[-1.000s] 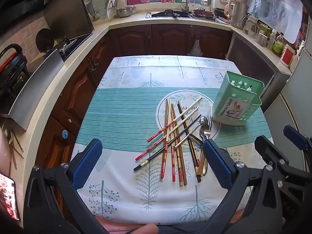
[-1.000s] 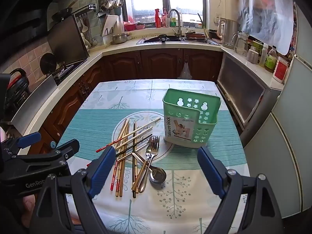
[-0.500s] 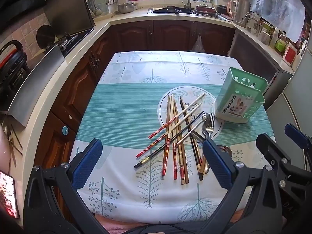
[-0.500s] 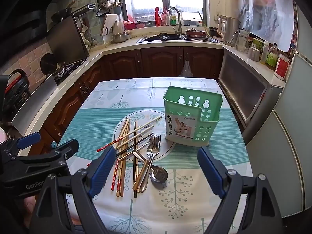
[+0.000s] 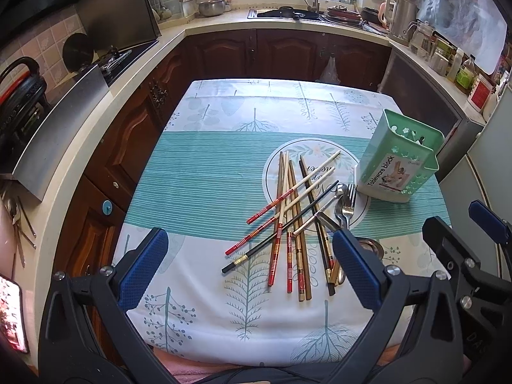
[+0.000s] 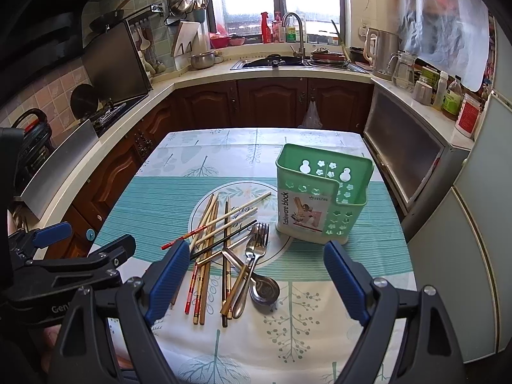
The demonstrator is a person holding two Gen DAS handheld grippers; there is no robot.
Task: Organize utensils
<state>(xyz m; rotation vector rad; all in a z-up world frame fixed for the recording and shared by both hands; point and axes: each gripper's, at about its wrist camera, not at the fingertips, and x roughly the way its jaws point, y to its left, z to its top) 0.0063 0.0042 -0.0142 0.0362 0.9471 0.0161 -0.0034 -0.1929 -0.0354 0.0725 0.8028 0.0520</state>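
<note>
Both grippers, left [image 5: 249,268] and right [image 6: 256,280], hung spread wide and empty over the table [image 5: 204,188], where chopsticks [image 6: 220,224], fork [image 6: 257,243] and spoons [image 6: 264,289] lay heaped beside the upright green holder [image 6: 320,198].

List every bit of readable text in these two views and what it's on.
"Tableware block": label on the green utensil holder.
"Gen": cut-off lettering on the left gripper's black body, in the right wrist view.
Small brand print on the holder's label, script in the tablecloth's round motif and bottle labels on the counter: too blurred or covered to read.
</note>
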